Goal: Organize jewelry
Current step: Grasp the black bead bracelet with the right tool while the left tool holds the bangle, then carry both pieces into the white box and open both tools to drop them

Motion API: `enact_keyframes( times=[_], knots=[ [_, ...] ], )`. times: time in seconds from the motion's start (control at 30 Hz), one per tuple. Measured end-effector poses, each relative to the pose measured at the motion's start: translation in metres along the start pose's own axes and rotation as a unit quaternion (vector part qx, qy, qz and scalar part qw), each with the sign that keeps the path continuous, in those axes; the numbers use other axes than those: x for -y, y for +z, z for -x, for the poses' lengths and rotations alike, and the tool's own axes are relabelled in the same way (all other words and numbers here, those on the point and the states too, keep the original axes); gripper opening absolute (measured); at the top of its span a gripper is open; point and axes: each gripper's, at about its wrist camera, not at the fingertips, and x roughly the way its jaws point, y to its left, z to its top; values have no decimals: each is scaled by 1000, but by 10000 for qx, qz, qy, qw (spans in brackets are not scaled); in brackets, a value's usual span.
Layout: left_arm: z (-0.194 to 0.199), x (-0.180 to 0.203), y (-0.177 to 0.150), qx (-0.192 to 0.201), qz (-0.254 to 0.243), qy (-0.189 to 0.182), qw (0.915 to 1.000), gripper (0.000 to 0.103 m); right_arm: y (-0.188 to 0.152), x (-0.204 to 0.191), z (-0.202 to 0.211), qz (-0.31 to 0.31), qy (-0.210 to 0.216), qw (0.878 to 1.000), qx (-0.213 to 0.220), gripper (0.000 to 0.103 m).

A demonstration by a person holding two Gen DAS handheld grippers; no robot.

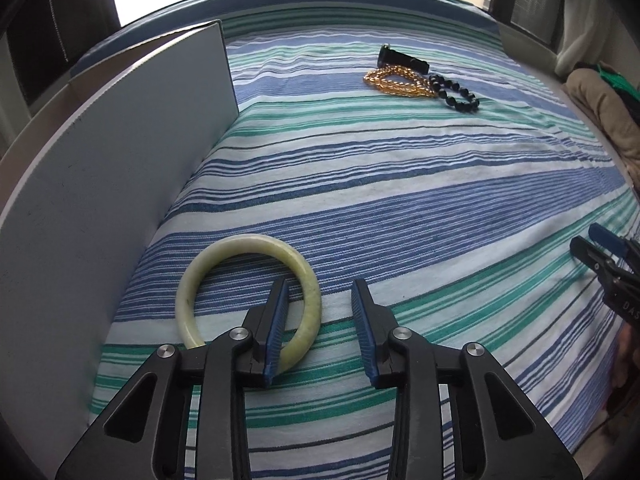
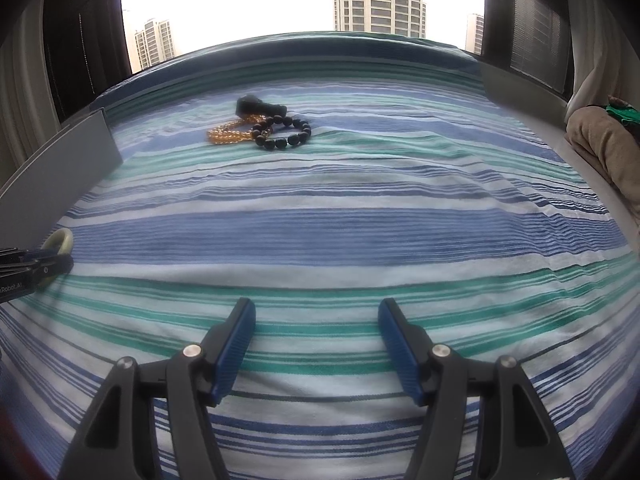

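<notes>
The striped bedspread (image 1: 400,184) fills both views, soft and slightly rippled, and it makes a poor base for any press-down grasp: a hard ring can sink or skate on it. At the left stands a white box (image 1: 100,168), its wall upright just beside the jade bangle (image 1: 192,276); judged from the task, it is likely where the jewelry goes, though its inside is hidden.

The left gripper (image 1: 320,300) hangs low over the bangle with its jaws spread. One finger sits inside the ring and the other outside, so the bangle's near-right arc lies between them, not yet pinched. If the jaws close off-centre on that smooth, rounded stone, it could squirt out sideways or tip up against the box wall.

The right gripper (image 2: 316,320) is also spread and holds nothing, well apart from everything.

Far across the bed lie the black bead bracelet (image 2: 286,132), the amber bead strand (image 2: 230,134) and a black watch (image 2: 258,106), touching one another; lifting one may drag the others.
</notes>
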Motion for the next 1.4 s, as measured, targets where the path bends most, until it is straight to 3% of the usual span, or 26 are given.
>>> enact_keyframes(
  times=[0.07,0.13,0.2,0.33,0.47,0.57,0.63,0.77,0.8,0.83,0.87,0.9,0.93,1.0,1.17,1.27,1.4],
  knots=[
    [0,-3,0,7,62,-75,10000,35,3,0,-1,15,46,9999,-108,67],
    [1,-2,-2,9,39,-55,10000,37,12,-4,-1,83,139,9982,-572,69],
    [2,-2,-3,52,9,-37,10000,37,30,-3,5,-59,661,9940,-872,69],
    [2,-3,-4,99,43,-66,9999,37,98,-2,15,-194,1416,9869,-746,69],
    [4,-2,-7,104,60,-50,9999,37,165,-21,-36,398,1248,9880,-814,69],
    [5,-2,-8,101,72,-49,9999,37,184,-50,-89,1075,1063,9835,-993,68],
    [6,-1,-8,98,84,-60,9999,37,187,-69,-124,1427,886,9777,-1263,60],
    [7,-2,-9,80,63,-93,9999,37,189,-77,-164,1359,583,9787,-1427,49],
    [8,-2,-9,77,59,-117,9999,37,190,-75,-164,1278,641,9804,-1355,38],
    [9,-3,-9,63,64,-149,9998,34,191,-73,-163,1226,678,9804,-1384,11],
    [9,-4,-9,46,94,-170,9998,30,191,-69,-160,1107,759,9808,-1414,11],
    [10,-7,-9,29,147,-172,9997,15,192,-63,-153,946,902,9815,-1398,11],
    [11,-10,-9,-5,227,-308,9993,10,191,-55,-144,774,1072,9816,-1381,11],
    [11,-20,-10,-81,559,-694,9960,8,191,-37,-122,383,1472,9791,-1353,11],
    [24,-31,-22,9,871,-1174,9893,8,168,-4,-65,-400,2423,9612,-1258,11],
    [38,-38,-28,108,1103,-1467,9830,8,147,3,-45,-778,3005,9421,-1271,11],
    [58,-48,-32,259,1457,-1971,9691,8,105,3,-28,-1175,3483,9186,-1455,11]
  ],
)
